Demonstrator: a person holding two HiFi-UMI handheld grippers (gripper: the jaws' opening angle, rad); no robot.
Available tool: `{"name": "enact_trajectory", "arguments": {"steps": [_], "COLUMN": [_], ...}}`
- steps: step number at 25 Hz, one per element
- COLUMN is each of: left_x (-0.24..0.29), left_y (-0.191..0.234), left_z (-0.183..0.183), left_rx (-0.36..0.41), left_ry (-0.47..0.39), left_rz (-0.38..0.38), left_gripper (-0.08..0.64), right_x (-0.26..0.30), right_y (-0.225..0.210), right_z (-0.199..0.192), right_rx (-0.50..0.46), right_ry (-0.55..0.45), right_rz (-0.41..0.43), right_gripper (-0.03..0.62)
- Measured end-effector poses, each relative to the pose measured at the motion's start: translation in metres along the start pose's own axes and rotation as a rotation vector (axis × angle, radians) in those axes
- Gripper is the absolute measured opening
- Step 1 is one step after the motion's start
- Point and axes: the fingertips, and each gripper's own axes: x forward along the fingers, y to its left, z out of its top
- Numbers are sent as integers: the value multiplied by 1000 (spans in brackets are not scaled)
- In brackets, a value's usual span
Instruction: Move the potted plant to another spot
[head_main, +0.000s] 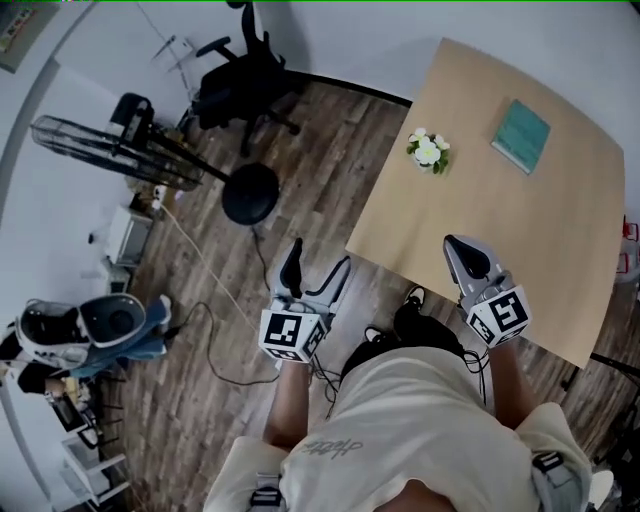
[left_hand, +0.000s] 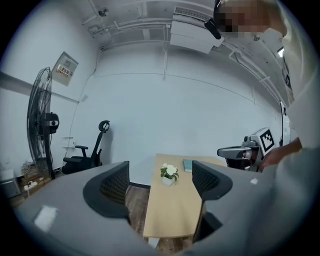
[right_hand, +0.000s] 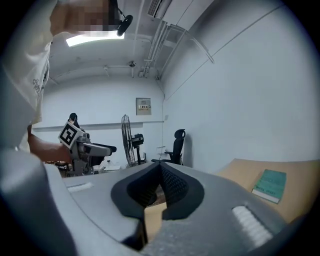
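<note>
In the head view, your left claw (head_main: 315, 272) hangs over the wooden floor (head_main: 320, 150), just off the left edge of the counter (head_main: 500, 240). Your right claw (head_main: 467, 256) is above the counter's near edge. The potted plant (head_main: 428, 152), white flowers in a small white pot, stands upright on the counter near its far left corner, well apart from both claws. A teal book (head_main: 521, 135) lies flat on the counter too, toward its far side. In the left gripper view, the two jaws stand wide apart and hold nothing. Between them you see the counter farther ahead, with the potted plant on it, not touched. In the right gripper view, the jaws are pressed together at their tips with nothing between them. Here the book lies on the counter, which shows to the right of the jaws.
</note>
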Motion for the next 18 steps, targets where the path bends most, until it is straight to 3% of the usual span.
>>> {"name": "enact_trajectory", "arguments": {"steps": [5,18], "left_x": [46,146], "left_y": [-2,-53], "left_z": [18,29], "left_rx": [44,115], "left_ry": [13,92], "left_rz": [-25,-169], "left_gripper": [400,400], "right_x": [8,-11], "right_y": [-41,-108], "right_z": [10,-13], "right_rx": [8,81], "right_ry": [-43,-42], "right_rz": [-28,-109], "right_gripper": [3,3]}}
